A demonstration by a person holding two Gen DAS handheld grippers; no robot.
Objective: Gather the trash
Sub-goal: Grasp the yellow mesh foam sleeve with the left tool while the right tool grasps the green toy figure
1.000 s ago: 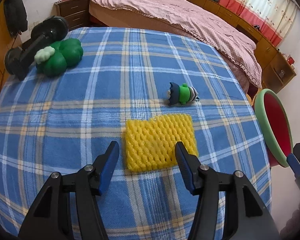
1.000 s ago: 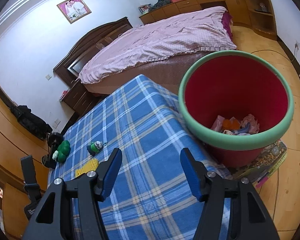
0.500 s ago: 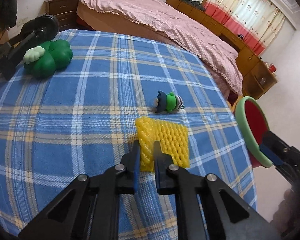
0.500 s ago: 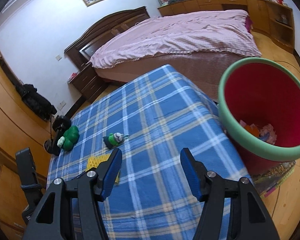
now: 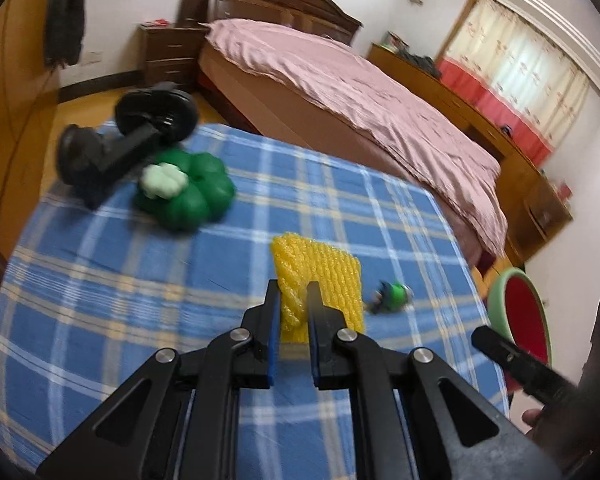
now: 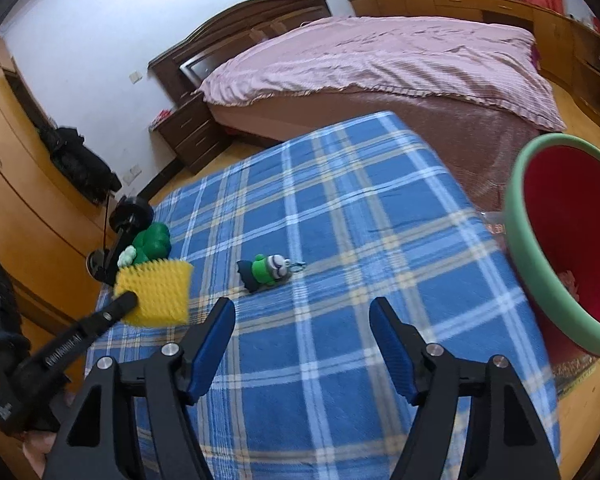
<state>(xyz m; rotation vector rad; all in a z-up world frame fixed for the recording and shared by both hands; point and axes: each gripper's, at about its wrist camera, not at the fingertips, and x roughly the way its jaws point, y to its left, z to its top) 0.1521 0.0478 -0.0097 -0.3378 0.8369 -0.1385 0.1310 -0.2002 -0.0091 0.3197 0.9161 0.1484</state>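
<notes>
My left gripper (image 5: 294, 292) is shut on a yellow foam net (image 5: 324, 272) and holds it lifted above the blue plaid table (image 5: 100, 280). The right wrist view shows the foam net (image 6: 156, 292) in the left gripper (image 6: 124, 304), off the cloth at the left. My right gripper (image 6: 302, 316) is open and empty above the table's near part. A red bin with a green rim (image 6: 532, 248) stands past the table's right edge, with some scraps inside; it also shows in the left wrist view (image 5: 500, 300).
A small green figure toy (image 6: 266, 272) lies mid-table. A green clover-shaped toy (image 5: 188, 196) and a black dumbbell (image 5: 136, 140) sit at the far left corner. A bed with a pink cover (image 6: 380, 56) stands behind the table.
My left gripper closed on the yellow foam net, then lifted it off the cloth. The right gripper stayed open and swung left, so the bin slid to the right edge.
</notes>
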